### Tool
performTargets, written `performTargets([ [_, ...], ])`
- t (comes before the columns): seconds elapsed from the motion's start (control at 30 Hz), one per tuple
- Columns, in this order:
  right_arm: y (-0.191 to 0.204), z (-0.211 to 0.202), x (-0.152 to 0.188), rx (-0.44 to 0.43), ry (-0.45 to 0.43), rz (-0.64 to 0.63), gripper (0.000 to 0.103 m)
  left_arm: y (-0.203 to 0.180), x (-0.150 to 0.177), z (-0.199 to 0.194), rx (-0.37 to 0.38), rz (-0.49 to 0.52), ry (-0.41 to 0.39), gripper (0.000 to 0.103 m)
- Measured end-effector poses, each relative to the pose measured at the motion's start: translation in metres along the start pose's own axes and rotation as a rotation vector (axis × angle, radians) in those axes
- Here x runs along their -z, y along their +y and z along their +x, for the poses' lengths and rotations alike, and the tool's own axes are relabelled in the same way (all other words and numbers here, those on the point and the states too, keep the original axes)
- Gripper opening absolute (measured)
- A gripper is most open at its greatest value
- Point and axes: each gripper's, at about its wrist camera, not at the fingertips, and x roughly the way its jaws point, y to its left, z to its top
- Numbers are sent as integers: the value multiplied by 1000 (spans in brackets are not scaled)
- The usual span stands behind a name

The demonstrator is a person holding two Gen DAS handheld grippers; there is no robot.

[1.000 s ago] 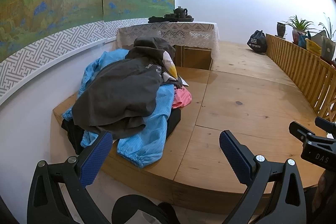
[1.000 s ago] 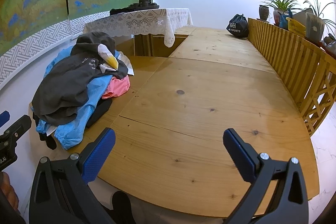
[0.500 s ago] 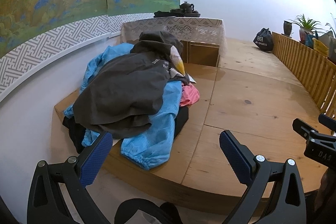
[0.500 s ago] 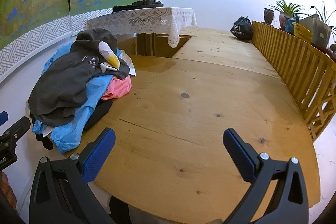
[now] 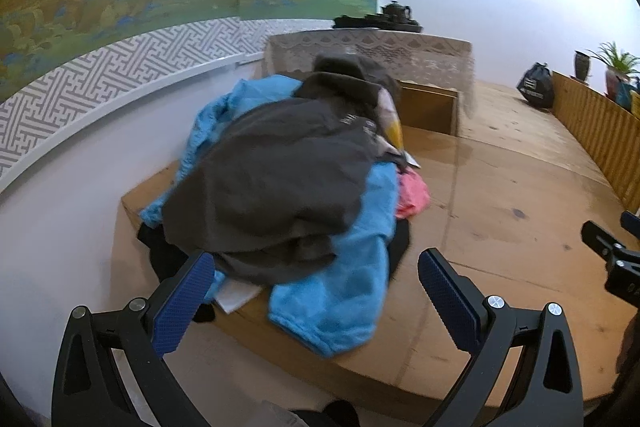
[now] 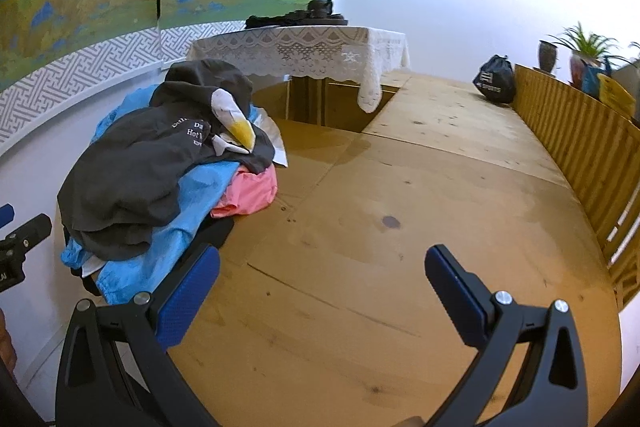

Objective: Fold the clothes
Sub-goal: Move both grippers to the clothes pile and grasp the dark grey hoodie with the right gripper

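Nothing has been folded yet, judging by how the clothes lie: the whole heap [image 5: 288, 195] sits in one rumpled mound on the wooden platform [image 5: 500, 195], straight ahead of the left tongs [image 5: 316, 291] and just beyond their tips. The left tongs are spread wide and hold nothing. A dark grey garment [image 5: 272, 187] tops the heap, with a light blue jacket [image 5: 340, 291] spilling toward the tongs beneath it, a pink piece [image 5: 414, 195] at its right side, and something black underneath. Right of the heap, the right tongs [image 6: 322, 287] are also spread and empty, over bare boards, with the heap ahead and to their left. Every garment is left to do: first the top one must be taken off the heap and laid flat on the open wood.
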Motion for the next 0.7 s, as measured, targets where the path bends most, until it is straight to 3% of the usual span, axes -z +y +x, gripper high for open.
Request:
performTargets([
  [0.37,39,55,-61,-74,-19,-79,103,47,-33,41,-70,-56,-32,102],
  [0.7,69,92,-70,-151,-25,-138,103,64,-48,68,-103,-80,-36,103],
])
